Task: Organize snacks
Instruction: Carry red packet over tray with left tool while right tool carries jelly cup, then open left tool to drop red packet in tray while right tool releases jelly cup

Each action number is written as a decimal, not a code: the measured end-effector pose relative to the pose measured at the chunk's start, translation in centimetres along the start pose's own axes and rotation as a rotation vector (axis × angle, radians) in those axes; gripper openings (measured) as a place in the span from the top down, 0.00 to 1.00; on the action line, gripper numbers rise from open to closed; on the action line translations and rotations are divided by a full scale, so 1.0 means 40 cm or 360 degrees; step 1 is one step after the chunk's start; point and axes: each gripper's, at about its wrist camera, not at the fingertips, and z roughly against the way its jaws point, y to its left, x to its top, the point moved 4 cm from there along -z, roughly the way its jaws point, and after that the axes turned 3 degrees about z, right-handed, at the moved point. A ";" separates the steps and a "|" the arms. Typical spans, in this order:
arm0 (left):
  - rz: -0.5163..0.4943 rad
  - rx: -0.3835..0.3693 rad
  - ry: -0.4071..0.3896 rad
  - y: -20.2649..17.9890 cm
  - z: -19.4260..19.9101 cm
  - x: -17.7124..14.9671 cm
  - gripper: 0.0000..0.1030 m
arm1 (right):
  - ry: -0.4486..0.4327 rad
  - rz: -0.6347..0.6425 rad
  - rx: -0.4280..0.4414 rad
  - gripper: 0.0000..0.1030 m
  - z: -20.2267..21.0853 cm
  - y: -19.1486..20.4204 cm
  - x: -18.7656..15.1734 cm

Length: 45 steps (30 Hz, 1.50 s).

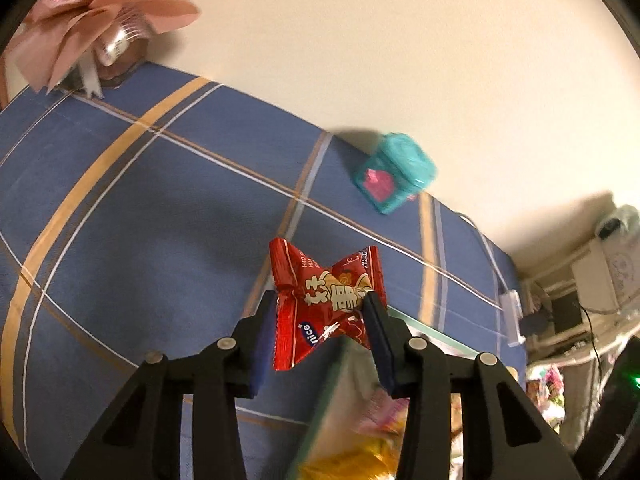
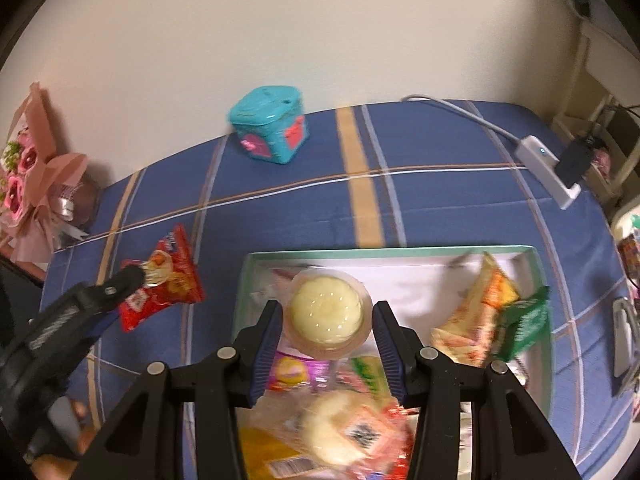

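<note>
Blue plaid cloth (image 2: 440, 152) covers the tabletop against a cream wall, w/ snack sorting under way. Nearest the right wrist cam, the right gripper (image 2: 328, 320) is clamped on a yellow jelly cup (image 2: 325, 312), both pads pressed to its sides, held above the green-rimmed tray (image 2: 384, 251). Tray already holds a blurred heap of packets at the near end, plus an orange-yellow packet (image 2: 476, 316) and a green packet (image 2: 524, 324) at its right side. Just left of the tray, the left gripper (image 1: 324, 300) pinches a red candy packet (image 1: 326, 300) by its crumpled middle, lifted clear of the cloth; its ends flare out past the pads. Farther back, a teal box (image 2: 268, 128) sits by the wall, a pink bouquet (image 2: 36, 176) at far left and a white power strip (image 2: 548, 168) at far right.

Judgement: step in hand looks like carrying both items to the tray. To do it well, keep the cup level, lower it onto bare white tray floor and not the heap, then let go. Bring the red packet over the rim before releasing, since a thin wrapper can slip.
</note>
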 end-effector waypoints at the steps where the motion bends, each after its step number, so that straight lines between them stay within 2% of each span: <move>1: -0.0024 -0.0014 0.0015 -0.016 0.006 -0.008 0.57 | 0.0002 -0.0010 -0.0022 0.52 0.004 -0.015 -0.001; 5: -0.0095 -0.0116 0.0088 -0.081 0.023 -0.047 0.57 | 0.0014 -0.0069 -0.0075 0.52 0.020 -0.077 -0.010; 13: -0.0267 -0.0197 0.0218 -0.192 0.029 -0.152 0.57 | 0.0064 -0.0207 -0.0112 0.52 0.035 -0.175 -0.060; 26: -0.0275 -0.0260 0.0373 -0.218 0.009 -0.240 0.55 | 0.0162 -0.0249 -0.0148 0.51 0.029 -0.225 -0.142; 28: -0.0268 -0.0262 0.0397 -0.217 0.006 -0.246 0.53 | 0.0176 -0.0264 -0.0141 0.50 0.026 -0.230 -0.148; 29: -0.0259 -0.0255 0.0403 -0.214 0.006 -0.246 0.46 | 0.0178 -0.0266 -0.0135 0.47 0.026 -0.231 -0.150; 30: -0.0255 -0.0252 0.0405 -0.212 0.006 -0.247 0.43 | 0.0177 -0.0269 -0.0136 0.41 0.028 -0.234 -0.152; 33: -0.0248 -0.0261 0.0394 -0.205 0.021 -0.243 0.43 | 0.0178 -0.0273 -0.0149 0.39 0.032 -0.238 -0.152; 35: -0.0254 -0.0230 0.0358 -0.196 0.037 -0.236 0.43 | 0.0181 -0.0277 -0.0155 0.38 0.036 -0.240 -0.155; 37: -0.0273 -0.0146 0.0300 -0.178 0.053 -0.228 0.38 | 0.0185 -0.0271 -0.0166 0.36 0.038 -0.238 -0.159; 39: -0.0288 -0.0031 0.0246 -0.151 0.067 -0.220 0.28 | 0.0190 -0.0258 -0.0176 0.28 0.042 -0.232 -0.165; 45: -0.0298 0.0310 0.0156 -0.048 0.086 -0.205 0.11 | 0.0177 -0.0203 -0.0162 0.09 0.052 -0.198 -0.191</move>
